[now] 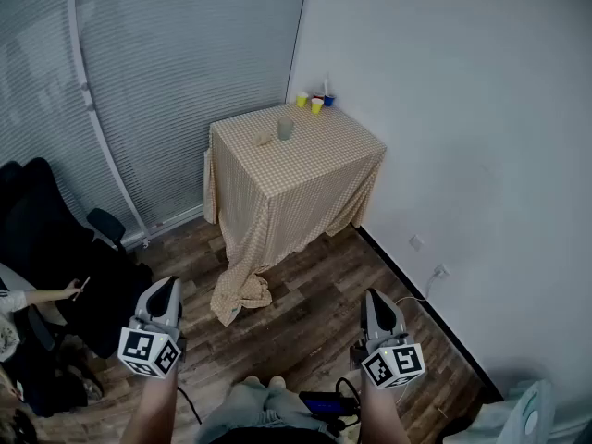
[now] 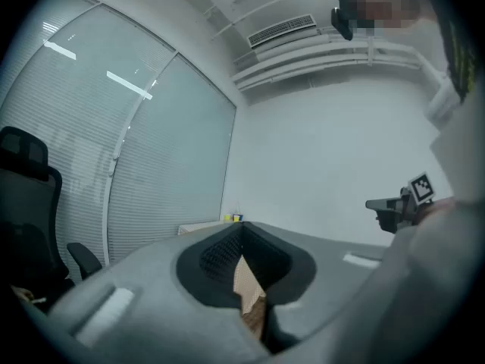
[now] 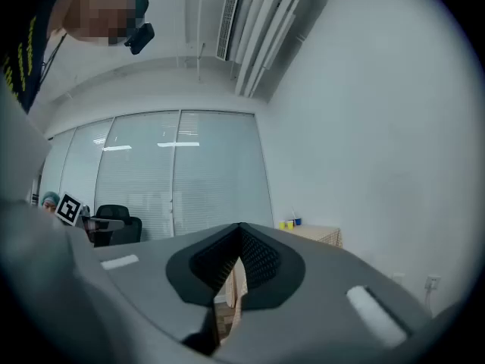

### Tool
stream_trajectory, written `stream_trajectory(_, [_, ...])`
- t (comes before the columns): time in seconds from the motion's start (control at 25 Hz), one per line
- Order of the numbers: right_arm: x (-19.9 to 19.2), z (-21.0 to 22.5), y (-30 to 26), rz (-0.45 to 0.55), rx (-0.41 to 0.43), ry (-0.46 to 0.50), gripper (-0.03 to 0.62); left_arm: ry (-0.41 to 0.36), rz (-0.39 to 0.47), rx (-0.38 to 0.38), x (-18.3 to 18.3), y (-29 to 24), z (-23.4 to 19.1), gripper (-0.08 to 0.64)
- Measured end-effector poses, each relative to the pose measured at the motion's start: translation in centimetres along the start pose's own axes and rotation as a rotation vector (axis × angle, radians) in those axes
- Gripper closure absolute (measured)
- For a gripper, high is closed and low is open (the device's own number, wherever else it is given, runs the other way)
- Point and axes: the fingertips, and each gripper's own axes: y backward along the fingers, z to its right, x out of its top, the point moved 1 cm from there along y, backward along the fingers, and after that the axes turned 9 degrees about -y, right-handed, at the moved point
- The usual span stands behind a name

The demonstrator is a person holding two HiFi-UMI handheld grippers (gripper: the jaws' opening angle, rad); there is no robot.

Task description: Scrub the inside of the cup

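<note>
L claw [image 1: 167, 287], R claw [image 1: 374, 298] clenched, empty | grey cup [image 1: 285, 129]: head view only

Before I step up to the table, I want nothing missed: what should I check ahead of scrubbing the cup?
1. Left claw free: ok, jaws shut on nothing.
2. Right claw free: ok, jaws shut on nothing.
3. Grey-green cup on the table: ok, it stands near the middle.
4. Scrubbing tool at hand: cannot tell; the small tan thing beside the cup is too small to identify.
5. Table within reach: not ok; both claws hang far short of it.
</note>
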Motion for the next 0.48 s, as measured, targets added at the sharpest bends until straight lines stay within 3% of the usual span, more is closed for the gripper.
stream_trajectory(0.48, [1.1, -0.2, 0.5, 0.029, -0.014, 0.005, 0.588, -0.010, 0.018, -0.026, 0.5, -0.9, 0.1, 0.555])
